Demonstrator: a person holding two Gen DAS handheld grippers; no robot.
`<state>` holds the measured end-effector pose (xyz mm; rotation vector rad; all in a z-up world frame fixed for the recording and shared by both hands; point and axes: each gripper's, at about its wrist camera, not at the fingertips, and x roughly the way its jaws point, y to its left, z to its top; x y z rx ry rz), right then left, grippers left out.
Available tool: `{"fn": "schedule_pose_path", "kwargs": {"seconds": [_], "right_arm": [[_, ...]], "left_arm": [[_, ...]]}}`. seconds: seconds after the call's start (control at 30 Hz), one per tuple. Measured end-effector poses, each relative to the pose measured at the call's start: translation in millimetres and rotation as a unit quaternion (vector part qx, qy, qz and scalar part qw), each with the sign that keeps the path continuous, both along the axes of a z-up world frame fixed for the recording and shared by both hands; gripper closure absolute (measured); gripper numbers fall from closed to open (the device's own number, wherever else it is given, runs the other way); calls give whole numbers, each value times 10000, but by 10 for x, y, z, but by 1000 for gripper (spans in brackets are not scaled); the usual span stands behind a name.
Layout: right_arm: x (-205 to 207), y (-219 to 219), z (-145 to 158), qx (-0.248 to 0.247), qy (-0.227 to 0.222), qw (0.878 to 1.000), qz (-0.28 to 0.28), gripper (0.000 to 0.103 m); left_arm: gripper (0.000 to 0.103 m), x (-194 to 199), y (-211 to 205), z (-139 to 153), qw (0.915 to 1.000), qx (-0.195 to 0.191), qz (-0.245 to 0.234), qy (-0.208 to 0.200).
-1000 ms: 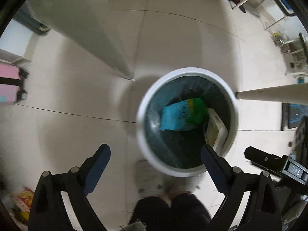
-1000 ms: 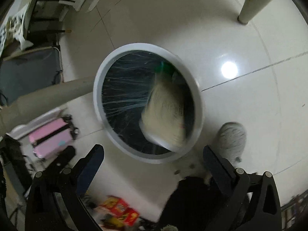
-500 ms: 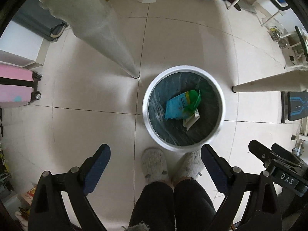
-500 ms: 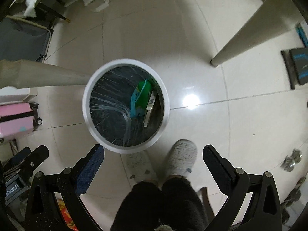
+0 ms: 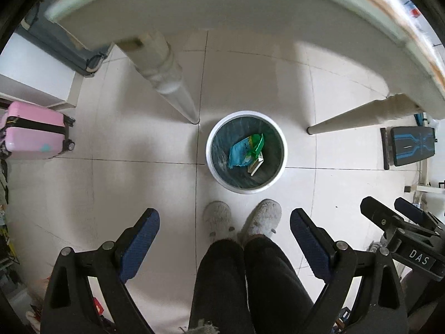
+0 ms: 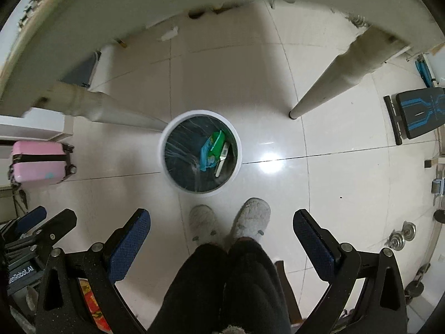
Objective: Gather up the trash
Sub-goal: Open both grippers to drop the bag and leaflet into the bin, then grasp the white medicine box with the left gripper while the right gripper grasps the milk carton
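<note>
Both the left gripper [image 5: 224,224] and the right gripper [image 6: 222,224] are held with jaws spread wide and empty. Well ahead of the jaws, the white bin [image 5: 246,187] is seen on the floor, with a blue-green wrapper [image 5: 246,150] and a small carton [image 5: 256,165] lying inside.

Carton [image 5: 256,164] half hidden under blue-green bag [image 5: 244,150].

"DAS" on the right gripper [image 5: 395,214]; "Robot.AI" on the left gripper [image 6: 39,221].
</note>
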<state>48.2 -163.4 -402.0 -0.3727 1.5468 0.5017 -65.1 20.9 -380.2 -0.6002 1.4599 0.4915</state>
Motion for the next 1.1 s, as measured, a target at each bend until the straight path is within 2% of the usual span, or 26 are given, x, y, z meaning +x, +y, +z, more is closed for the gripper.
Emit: {"fn": "schedule_pose_path", "kwargs": {"seconds": [0.13, 0.27, 0.3, 0.33, 0.47, 0.63, 0.73, 0.83, 0.9, 1.03, 1.1], "right_arm": [[-88, -49, 583, 157, 102, 9997, -136, 0], [-76, -54, 1122, 452, 250, 9978, -413, 0], [-33, -33, 1279, 558, 256, 9969, -485, 0], [8, -8, 1406, 638, 232, 9962, -550, 0], [464, 55, 2033, 947, -88, 9924, -784, 0], [1243, 135, 2478, 754, -551, 9938, -598, 0], [1844, 161, 2502, 415, -747, 9957, -361, 0], [2547, 297, 2419, -32, -948, 9955, 71, 0], [2995, 454, 2236, -383, -1003, 9936, 355, 0], [3800, 766, 1870, -986, -1061, 9839, 1043, 0], [4095, 912, 1667, -1175, -1007, 9787, 1351, 0]], "left_arm": [[7, -35, 3, 483, 9999, 122, -36, -83], [7, 30, 87, 1007, 9985, 398, 18, -381], [1, 64, 116, 1097, 9979, 429, 33, -475], [0, 146, 169, 1227, 9969, 499, 79, -603], [0, 480, 332, 1546, 9927, 872, 98, -828], [0, 1015, 518, 1842, 9869, 1319, 169, -915], [0, 1443, 606, 1914, 9856, 1409, 242, -905], [0, 1941, 631, 1971, 9822, 1657, 229, -854], [0, 2295, 655, 1961, 9813, 1738, 271, -783], [0, 3027, 749, 1764, 9822, 1780, 338, -501], [0, 3245, 801, 1681, 9832, 1736, 386, -419]]}}
